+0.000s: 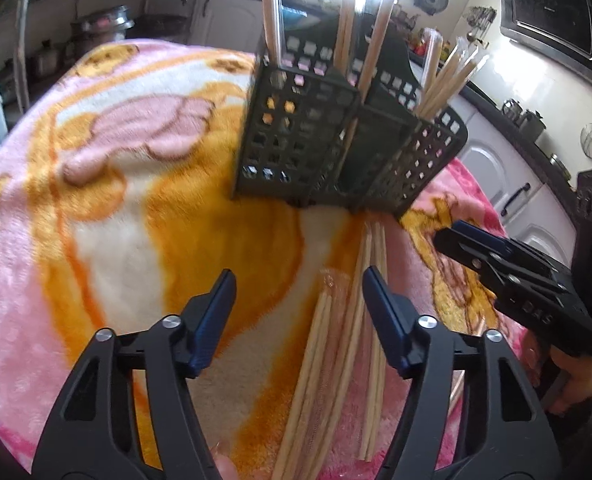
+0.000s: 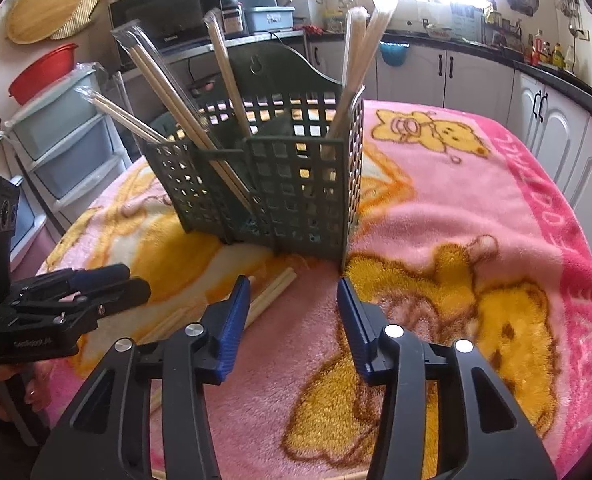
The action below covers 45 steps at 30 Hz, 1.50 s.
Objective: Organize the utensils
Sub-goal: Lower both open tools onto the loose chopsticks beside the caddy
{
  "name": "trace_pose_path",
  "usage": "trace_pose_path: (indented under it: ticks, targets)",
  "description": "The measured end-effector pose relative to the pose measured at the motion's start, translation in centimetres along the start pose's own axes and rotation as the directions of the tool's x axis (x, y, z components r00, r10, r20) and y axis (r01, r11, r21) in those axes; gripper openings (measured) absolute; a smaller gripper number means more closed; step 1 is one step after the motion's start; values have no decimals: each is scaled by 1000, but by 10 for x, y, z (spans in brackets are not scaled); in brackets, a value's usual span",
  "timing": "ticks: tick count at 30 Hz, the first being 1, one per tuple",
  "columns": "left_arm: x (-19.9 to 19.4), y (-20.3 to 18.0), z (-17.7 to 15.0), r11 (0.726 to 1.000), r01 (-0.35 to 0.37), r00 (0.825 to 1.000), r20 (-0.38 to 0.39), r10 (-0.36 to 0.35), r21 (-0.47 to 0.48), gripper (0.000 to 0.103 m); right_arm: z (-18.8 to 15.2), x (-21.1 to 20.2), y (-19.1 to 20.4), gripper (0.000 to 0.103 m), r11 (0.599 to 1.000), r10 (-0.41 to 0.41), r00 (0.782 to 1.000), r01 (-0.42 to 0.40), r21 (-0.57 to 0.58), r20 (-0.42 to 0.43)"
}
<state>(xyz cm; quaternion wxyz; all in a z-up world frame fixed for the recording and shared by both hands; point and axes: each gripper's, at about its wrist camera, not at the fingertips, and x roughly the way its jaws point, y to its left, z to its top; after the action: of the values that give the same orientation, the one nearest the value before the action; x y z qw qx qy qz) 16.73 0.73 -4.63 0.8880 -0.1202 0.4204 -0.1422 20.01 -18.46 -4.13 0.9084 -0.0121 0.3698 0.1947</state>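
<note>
A dark green perforated utensil holder [image 1: 336,136] stands upright on the pink and orange blanket [image 1: 108,184]; it also shows in the right wrist view [image 2: 280,176]. Several wrapped pairs of wooden chopsticks [image 2: 168,92] stand in its compartments. More chopsticks [image 1: 336,340] lie loose on the blanket in front of the holder, between my left gripper's fingers. My left gripper [image 1: 298,312] is open and empty just above them. My right gripper [image 2: 294,312] is open and empty, to the right of loose chopsticks [image 2: 270,296]. It shows at the right of the left wrist view [image 1: 456,240].
The blanket [image 2: 476,216] covers a round table. White kitchen cabinets [image 2: 544,120] and a dark counter run behind and to the right. Plastic drawers [image 2: 56,140] and a red basin [image 2: 44,72] stand at the left. A microwave [image 2: 164,16] sits at the back.
</note>
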Motion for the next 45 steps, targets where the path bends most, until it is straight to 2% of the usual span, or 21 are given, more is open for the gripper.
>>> trace_pose_path:
  ticks: [2,8,19,26,29,38,45]
  targets:
    - [6,0,-1,1000,-6,1000,-26,6,7,48,2,6,-1,39,1000,-7,1000,7,2,-8]
    - [21,-5,-3,998,-12,997,-77,16,55,42,5,25,-1,38,1000,-24,999,24,6,-40]
    - [36,-14,0,990,-52,994,-90,64,129,37,9,51,1,38,999,-18,996,22,44,-85]
    - [36,-3,2,993,-46,994,-89,56,111,20,9,67,5,38,997,-39,993,47,65,-113]
    - [34,5,3,995,-32,995,-91,40,90,16,9,71,5,38,996,-44,992,53,73,-119]
    - [29,8,3,997,-11,994,-108,19,73,15,4,68,-10,18,991,-26,993,41,128,-116]
    - [36,1,6,994,-11,993,-118,24,112,16,3,51,-25,15,982,16,997,-2,190,-76]
